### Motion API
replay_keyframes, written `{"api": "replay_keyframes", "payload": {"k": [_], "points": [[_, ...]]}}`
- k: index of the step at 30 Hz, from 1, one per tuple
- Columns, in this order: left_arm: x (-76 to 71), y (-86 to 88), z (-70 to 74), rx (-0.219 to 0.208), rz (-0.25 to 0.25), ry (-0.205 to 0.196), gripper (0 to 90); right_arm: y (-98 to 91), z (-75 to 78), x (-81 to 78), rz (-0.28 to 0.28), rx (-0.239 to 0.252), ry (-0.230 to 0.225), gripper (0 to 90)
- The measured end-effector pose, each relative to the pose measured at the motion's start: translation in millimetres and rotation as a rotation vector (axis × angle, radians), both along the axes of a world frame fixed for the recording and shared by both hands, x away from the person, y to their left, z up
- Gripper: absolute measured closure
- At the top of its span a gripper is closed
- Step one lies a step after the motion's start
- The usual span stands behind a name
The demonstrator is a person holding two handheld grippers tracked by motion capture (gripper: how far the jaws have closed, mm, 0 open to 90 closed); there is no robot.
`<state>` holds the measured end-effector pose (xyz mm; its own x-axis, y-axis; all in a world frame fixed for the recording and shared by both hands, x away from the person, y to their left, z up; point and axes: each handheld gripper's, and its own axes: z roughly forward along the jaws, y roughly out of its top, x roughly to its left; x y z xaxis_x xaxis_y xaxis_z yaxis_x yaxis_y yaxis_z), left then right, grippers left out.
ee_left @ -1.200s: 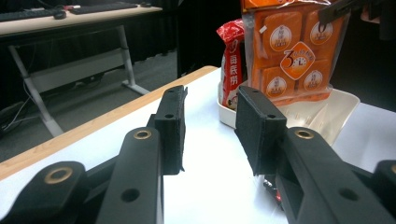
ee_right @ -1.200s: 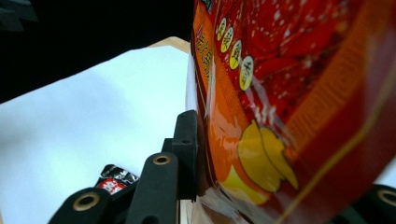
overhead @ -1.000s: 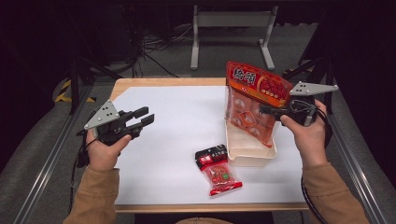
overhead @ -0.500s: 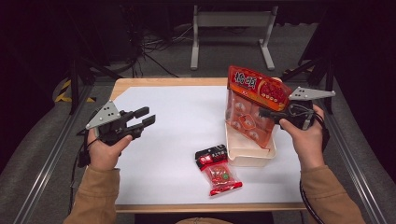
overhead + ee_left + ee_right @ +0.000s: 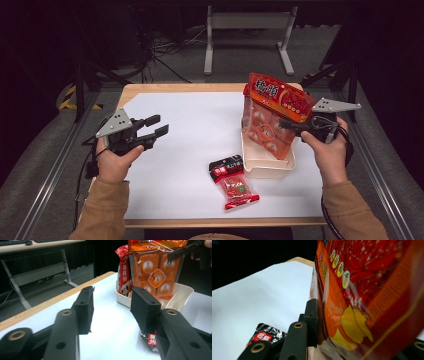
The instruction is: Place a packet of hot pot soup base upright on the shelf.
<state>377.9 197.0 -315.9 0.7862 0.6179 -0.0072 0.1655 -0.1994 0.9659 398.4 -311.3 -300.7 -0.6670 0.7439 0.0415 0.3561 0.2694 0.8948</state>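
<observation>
A large red and orange snack bag stands tilted, its lower end inside a white tray at the table's right. My right gripper is shut on the bag's side from the right. In the right gripper view the bag is pressed against the left pad. My left gripper hovers over the table's left part, open, with nothing between its fingers; its jaws have just been opening. In the left gripper view the gripper faces the bag and the tray.
A small red and black packet lies on the white sheet just left of the tray's near corner. A second red packet stands in the tray beside the bag. Metal rails run along both sides of the table.
The left gripper's jaws have spread wider while the hand stayed put. The right gripper and the bag have drifted slightly to the right and down toward the tray.
</observation>
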Motion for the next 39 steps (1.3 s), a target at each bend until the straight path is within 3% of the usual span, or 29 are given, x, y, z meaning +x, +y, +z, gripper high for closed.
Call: {"api": "replay_keyframes", "payload": {"k": [6, 24, 27, 39], "points": [[0.3, 0.0, -0.4, -0.003, 0.0, 0.002, 50.6, 1.2, -2.8, -2.8, -0.021, -0.015, -0.008, 70.7], [3.9, -4.4, -3.0, 0.003, -0.014, 0.011, 45.3, 7.2, -17.5, -1.6, -0.004, -0.037, 0.004, 70.6], [5.1, -4.9, -4.0, 0.001, -0.017, 0.008, 44.0, 14.8, -27.7, 0.6, 0.007, -0.074, 0.007, 70.5], [9.1, -9.2, -7.7, 0.008, -0.031, 0.027, 39.4, 11.9, -39.3, -0.2, -0.007, -0.078, 0.003, 70.5]]}}
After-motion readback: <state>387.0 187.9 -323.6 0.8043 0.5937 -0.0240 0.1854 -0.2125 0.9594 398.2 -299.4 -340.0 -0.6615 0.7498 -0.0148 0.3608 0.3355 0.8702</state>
